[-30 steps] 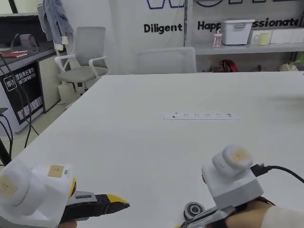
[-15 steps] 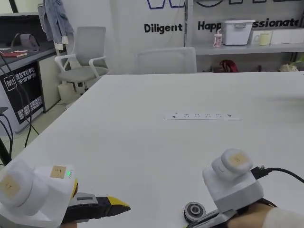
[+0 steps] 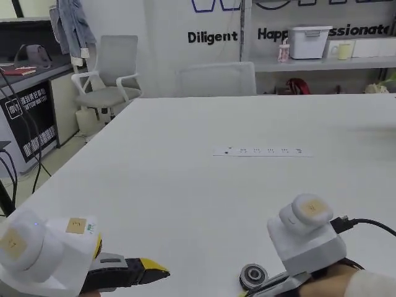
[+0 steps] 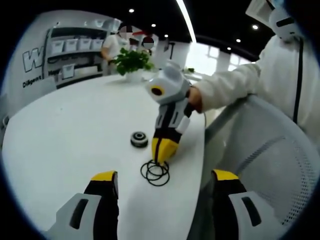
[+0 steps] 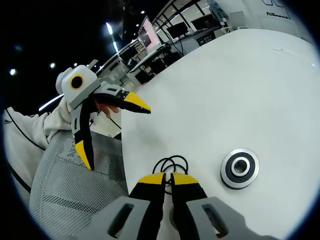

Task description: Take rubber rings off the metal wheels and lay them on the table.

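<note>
A metal wheel [image 3: 253, 274] [image 4: 139, 139] [image 5: 240, 167] lies flat on the white table [image 3: 204, 185], close to the near edge. A small pile of black rubber rings [image 4: 155, 172] [image 5: 173, 162] lies beside it. My right gripper [image 5: 167, 179] [image 4: 161, 156] points down at the pile, its jaws together, and a ring's edge runs in between the tips. My left gripper [image 4: 165, 176] [image 5: 110, 127] hovers a little way off, facing the rings, jaws wide apart and holding nothing. In the head view one of its yellow tips [image 3: 153, 268] pokes out at the bottom left.
A white power strip [image 3: 263, 151] lies mid-table. A grey mesh chair [image 4: 260, 165] stands right against the near table edge beside the rings. Office chairs [image 3: 111, 68] and a shelf [image 3: 322, 62] stand beyond the far edge. A potted plant [image 4: 132, 62] sits on the table's far end.
In the head view my right gripper has sunk slightly toward the table. The left gripper has barely dropped. The wheel has stayed put.
</note>
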### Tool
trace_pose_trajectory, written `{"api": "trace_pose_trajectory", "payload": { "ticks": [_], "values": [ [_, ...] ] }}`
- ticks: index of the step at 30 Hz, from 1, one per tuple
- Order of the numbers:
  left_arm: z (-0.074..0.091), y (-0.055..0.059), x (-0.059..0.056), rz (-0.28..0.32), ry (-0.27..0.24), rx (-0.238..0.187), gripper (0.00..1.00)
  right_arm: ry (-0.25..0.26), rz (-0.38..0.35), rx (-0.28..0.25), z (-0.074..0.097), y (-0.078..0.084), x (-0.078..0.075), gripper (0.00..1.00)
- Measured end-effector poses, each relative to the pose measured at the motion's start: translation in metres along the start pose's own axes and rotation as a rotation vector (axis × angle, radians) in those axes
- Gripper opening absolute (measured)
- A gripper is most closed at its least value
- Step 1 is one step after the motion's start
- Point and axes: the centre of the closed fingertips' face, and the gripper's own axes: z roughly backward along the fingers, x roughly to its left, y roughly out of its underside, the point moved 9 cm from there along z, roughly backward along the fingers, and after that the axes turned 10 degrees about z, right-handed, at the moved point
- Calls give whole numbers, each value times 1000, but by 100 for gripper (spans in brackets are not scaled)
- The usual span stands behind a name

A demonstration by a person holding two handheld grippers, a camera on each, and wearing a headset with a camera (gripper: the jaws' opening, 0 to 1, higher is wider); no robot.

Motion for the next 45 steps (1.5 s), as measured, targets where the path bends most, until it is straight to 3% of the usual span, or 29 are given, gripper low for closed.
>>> {"api": "trace_pose_trajectory", "payload": {
  "ticks": [9, 33, 45],
  "values": [
    [0, 0, 0, 1, 0, 1, 77, 16, -6, -42, 10, -4, -5, 2],
    [1, 1, 5, 9, -31, 3, 72, 119, -67, -205, 46, -12, -31, 2],
    [5, -11, 5, 9, -52, -93, 73, 178, -78, -246, 62, -11, -42, 3]
  ]
}}
